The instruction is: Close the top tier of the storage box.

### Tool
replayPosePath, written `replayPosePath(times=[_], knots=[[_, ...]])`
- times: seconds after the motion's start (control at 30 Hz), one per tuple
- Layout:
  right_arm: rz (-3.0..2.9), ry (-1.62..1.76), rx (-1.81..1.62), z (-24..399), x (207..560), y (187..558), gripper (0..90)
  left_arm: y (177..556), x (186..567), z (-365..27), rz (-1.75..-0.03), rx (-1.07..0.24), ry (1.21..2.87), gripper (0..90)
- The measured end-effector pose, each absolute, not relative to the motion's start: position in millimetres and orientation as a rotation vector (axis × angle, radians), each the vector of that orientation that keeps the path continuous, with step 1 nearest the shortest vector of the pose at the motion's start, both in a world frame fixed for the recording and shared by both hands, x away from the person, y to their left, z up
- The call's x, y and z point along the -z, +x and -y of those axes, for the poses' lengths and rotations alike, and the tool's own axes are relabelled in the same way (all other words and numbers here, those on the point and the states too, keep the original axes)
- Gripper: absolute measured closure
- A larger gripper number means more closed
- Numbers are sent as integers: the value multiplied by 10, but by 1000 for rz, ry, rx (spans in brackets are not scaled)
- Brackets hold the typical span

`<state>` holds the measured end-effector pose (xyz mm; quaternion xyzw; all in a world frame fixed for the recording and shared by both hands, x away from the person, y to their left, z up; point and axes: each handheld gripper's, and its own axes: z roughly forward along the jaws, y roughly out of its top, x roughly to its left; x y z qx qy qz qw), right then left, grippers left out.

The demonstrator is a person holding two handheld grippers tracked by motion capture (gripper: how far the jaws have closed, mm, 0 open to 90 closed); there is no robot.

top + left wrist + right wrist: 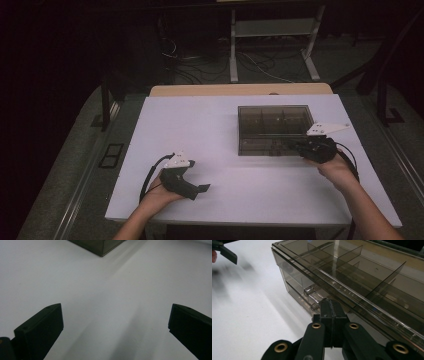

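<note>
A smoky see-through organiser box (272,107) with divided compartments stands right of centre on the white table (200,125). My right gripper (293,146) is at the box's front right corner. In the right gripper view its jaws (331,305) are pressed together with nothing seen between them, and their tip sits right beside the clear drawer handle (310,292) on the box front (294,272). My left gripper (196,176) rests near the table's front left. Its jaws (115,315) stand wide apart over bare table, pointing toward a corner of the box (101,247).
A tan tabletop (240,90) adjoins the far edge of the white table. Behind it stand a metal frame (272,30) and loose cables (200,65) on the floor. The white table's front edge (225,220) lies close to both forearms.
</note>
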<state>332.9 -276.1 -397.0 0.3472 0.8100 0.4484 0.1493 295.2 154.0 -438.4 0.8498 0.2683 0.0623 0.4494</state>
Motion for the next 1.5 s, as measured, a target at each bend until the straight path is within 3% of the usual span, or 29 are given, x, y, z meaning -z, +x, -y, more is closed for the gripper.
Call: replayPosePath(times=[0.7, 1.27, 1.5], knots=[[-2304, 1009, -1287, 2775, 3982, 3321, 865, 2952, 4382, -1542, -668, -157, 2099, 0], [-2298, 1007, -1360, 2933, 3961, 3127, 686, 2981, 4374, -1555, -681, -172, 2104, 0], [-2295, 1022, -1365, 2892, 3958, 3092, 523, 2966, 4366, -1557, -680, -168, 2096, 0]])
